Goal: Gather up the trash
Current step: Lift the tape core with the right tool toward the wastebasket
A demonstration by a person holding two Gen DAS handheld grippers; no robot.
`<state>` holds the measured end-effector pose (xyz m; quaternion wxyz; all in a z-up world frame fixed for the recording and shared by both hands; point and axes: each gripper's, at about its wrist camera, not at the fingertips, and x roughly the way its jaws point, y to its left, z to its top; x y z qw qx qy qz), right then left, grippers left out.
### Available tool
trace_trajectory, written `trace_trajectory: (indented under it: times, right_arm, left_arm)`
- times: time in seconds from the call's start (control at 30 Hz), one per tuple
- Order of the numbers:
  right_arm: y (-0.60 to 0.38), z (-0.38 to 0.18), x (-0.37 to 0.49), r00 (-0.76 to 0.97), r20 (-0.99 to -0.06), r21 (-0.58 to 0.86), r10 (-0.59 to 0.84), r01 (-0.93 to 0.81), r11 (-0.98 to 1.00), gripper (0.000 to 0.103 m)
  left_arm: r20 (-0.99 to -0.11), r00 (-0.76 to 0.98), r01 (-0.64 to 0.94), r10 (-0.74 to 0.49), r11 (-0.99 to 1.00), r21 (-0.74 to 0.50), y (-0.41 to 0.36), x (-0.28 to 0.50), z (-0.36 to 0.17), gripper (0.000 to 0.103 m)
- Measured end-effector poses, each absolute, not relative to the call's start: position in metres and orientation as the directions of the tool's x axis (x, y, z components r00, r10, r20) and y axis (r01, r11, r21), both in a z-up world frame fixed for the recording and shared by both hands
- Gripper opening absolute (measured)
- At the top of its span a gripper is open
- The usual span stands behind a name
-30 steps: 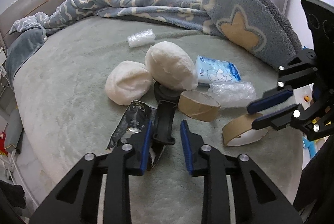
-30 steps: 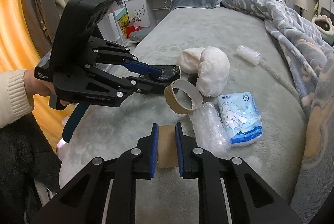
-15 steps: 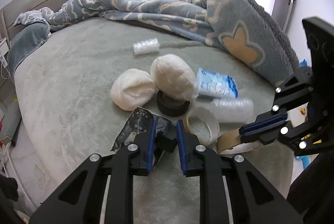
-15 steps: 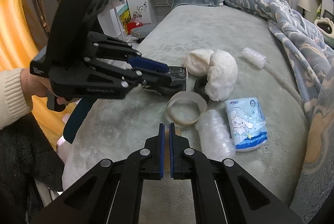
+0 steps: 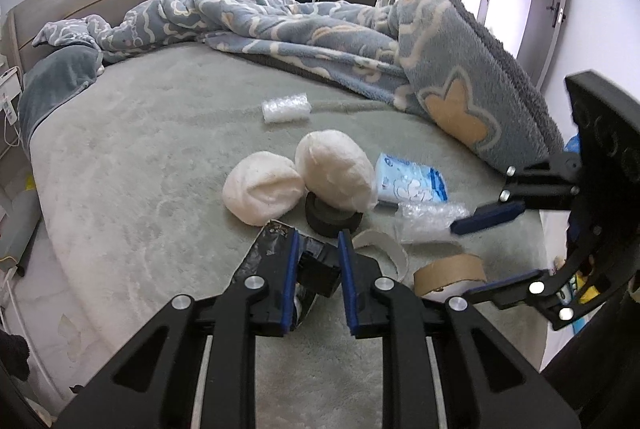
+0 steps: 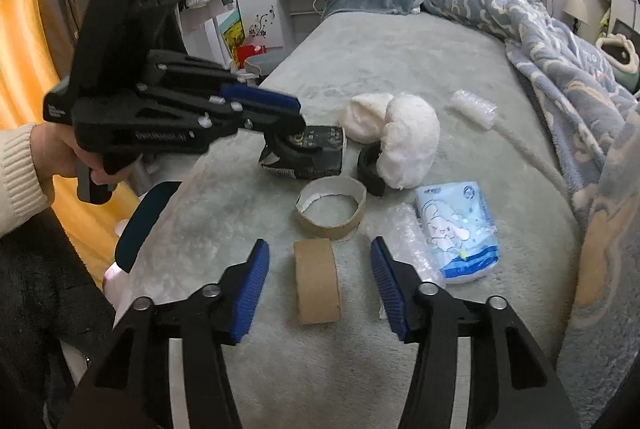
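While left gripper (image 5: 316, 265) clamps black wrapper (image 5: 316, 269), right gripper (image 6: 320, 277) just opened, cardboard roll (image 6: 317, 281) loose btwn jaws; next: re-grip roll.

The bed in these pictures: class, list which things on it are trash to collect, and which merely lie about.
Trash to collect:
black wrapper, clamped in the left hand-held gripper
brown tape core
flattened tape ring
bubble wrap
small bubble-wrap roll

Lying about:
two white plush pieces
blue blanket
tissue pack, perhaps
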<state>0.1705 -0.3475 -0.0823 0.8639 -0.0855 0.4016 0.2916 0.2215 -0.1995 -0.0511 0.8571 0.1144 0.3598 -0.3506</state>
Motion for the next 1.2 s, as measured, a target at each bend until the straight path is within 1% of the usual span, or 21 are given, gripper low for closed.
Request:
trace_trajectory:
  times: [0.03,0.07,0.1,0.3,0.53,0.67,0.77,0.9,1.2]
  right_arm:
    - [-0.346,-0.086,0.173,0.495,-0.761,0.08,0.42,-0.571,0.817,0.039]
    - [-0.345,-0.088,0.173,0.49,-0.765,0.079,0.418,-0.573,0.816,0.028]
    - [-0.344,-0.089,0.173,0.488,-0.769,0.075,0.413,-0.572,0.817,0.02]
    - [-0.339,-0.07,0.17,0.516,-0.743,0.072,0.426,-0.571,0.818,0.021]
    - [-0.326,-0.046,0.171,0.552,-0.708,0.089,0.441,-0.55,0.83,0.021]
    - [-0.315,-0.036,0.174,0.573,-0.702,0.088,0.424,-0.521,0.849,0.021]
    - [-0.308,-0.032,0.176,0.574,-0.692,0.136,0.437,-0.491,0.86,0.021]
    - [-0.296,-0.034,0.174,0.562,-0.686,0.2,0.463,-0.466,0.862,0.021]
    - [-0.263,-0.021,0.17,0.579,-0.671,0.202,0.463,-0.458,0.865,0.021]
  left_arm:
    - [-0.696,0.497,0.683,-0.518,0.729,-0.055,-0.199,0.221,-0.051,0.021]
    - [-0.696,0.499,0.682,-0.517,0.73,-0.053,-0.198,0.221,-0.05,0.021]
    - [-0.696,0.5,0.68,-0.515,0.731,-0.052,-0.197,0.221,-0.049,0.021]
    - [-0.689,0.52,0.662,-0.504,0.748,-0.048,-0.187,0.219,-0.045,0.021]
    - [-0.684,0.544,0.615,-0.486,0.786,-0.07,-0.161,0.214,-0.036,0.021]
    - [-0.686,0.56,0.583,-0.464,0.809,-0.072,-0.148,0.21,-0.033,0.021]
    - [-0.686,0.566,0.552,-0.458,0.828,-0.097,-0.134,0.207,-0.032,0.021]
    - [-0.694,0.586,0.507,-0.419,0.857,-0.089,-0.117,0.202,-0.035,0.021]
    - [-0.723,0.606,0.399,-0.332,0.913,-0.085,-0.082,0.187,-0.043,0.021]
